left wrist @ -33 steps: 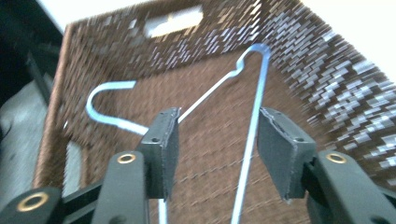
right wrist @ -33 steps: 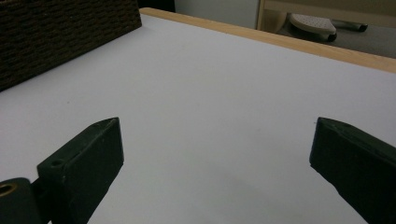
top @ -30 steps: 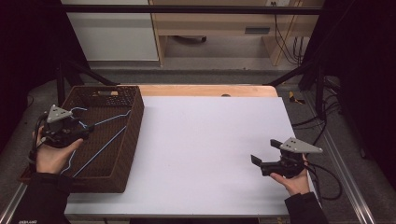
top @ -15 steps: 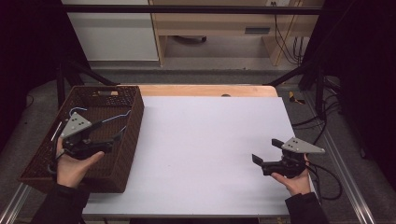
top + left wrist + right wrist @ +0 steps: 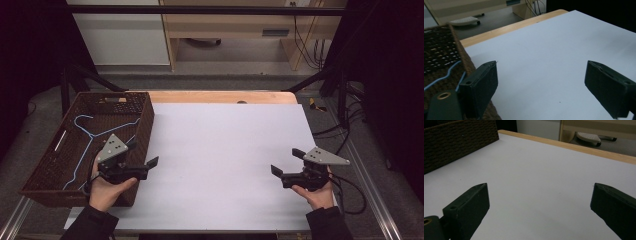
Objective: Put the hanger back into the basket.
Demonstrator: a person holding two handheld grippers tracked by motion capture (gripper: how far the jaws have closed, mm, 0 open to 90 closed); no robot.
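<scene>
A brown wicker basket (image 5: 47,172) stands at the table's left and holds blue wire hangers (image 5: 85,142) and a white one (image 5: 60,140). My left gripper (image 5: 142,153) hovers over the basket's right wall, pointing out over the white table. Its jaws have just been opening and stand wide apart with nothing between them. In the left gripper view (image 5: 541,82) the basket rim (image 5: 461,50) and a blue hanger (image 5: 441,77) lie at the left. My right gripper (image 5: 286,161) rests open and empty near the front right of the table, and its own view (image 5: 540,205) looks across bare white surface.
The white table top (image 5: 225,150) stretches between the two hands, with a wooden strip (image 5: 220,96) along its far edge. The basket's wall (image 5: 454,142) rises at the far left in the right gripper view. Cabinets and cables lie on the floor beyond the table.
My left hand has moved right, from over the basket's left side to its right wall, and its jaws have spread wider. The right hand has stayed put.
</scene>
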